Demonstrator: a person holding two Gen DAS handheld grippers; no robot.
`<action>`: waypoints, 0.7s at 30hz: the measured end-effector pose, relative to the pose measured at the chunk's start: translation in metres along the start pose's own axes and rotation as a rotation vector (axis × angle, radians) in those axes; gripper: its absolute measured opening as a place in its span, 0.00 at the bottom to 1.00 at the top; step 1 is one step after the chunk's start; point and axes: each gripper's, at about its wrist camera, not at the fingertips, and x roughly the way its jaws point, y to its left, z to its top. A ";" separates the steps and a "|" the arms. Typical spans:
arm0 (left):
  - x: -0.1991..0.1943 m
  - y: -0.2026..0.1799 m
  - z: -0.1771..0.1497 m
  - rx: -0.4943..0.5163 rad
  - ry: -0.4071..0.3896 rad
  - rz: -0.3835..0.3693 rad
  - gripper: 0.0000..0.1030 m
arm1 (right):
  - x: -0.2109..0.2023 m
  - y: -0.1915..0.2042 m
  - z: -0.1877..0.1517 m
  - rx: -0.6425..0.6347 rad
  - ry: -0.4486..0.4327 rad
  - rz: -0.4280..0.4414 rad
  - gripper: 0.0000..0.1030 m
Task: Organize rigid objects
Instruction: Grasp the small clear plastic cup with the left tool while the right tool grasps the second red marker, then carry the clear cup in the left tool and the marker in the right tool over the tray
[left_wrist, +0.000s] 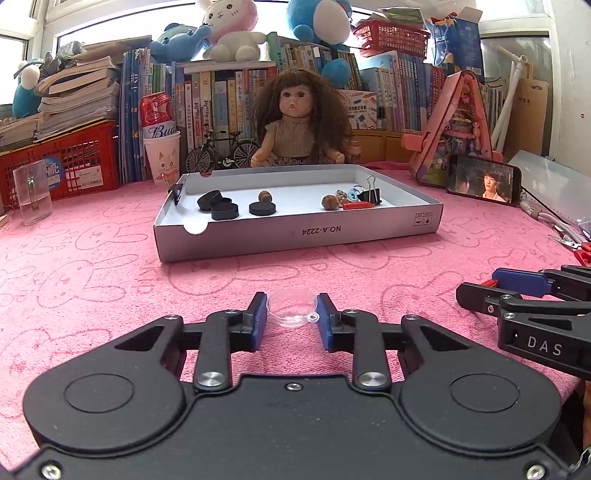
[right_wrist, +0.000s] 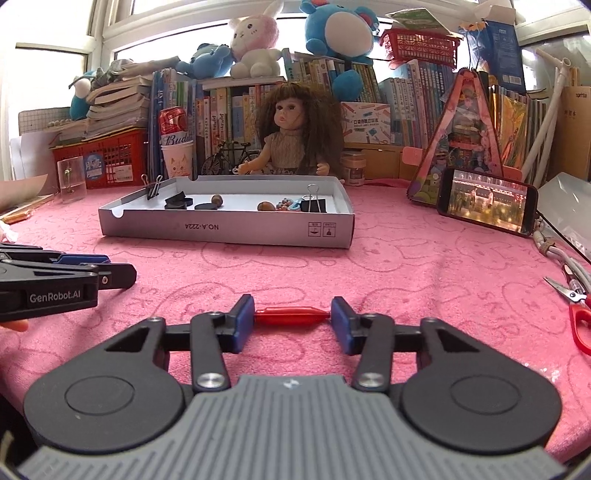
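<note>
Now both pick-ups look done: left gripper clamps the clear dome, right gripper pinches the red piece; next, carry both to the tray.

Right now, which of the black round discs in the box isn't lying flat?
The leftmost black disc: it leans tilted on the flat disc beside it, while the third disc, further right, lies flat alone in the box.
</note>
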 end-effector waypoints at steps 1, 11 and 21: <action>0.000 0.000 0.000 -0.001 0.000 -0.006 0.26 | 0.000 0.000 0.000 -0.002 0.000 0.000 0.48; 0.000 -0.004 0.009 -0.010 0.012 -0.003 0.26 | 0.001 0.002 0.008 -0.003 -0.013 0.007 0.48; 0.002 -0.009 0.021 -0.038 0.015 -0.010 0.26 | 0.008 0.006 0.018 0.018 -0.018 0.014 0.48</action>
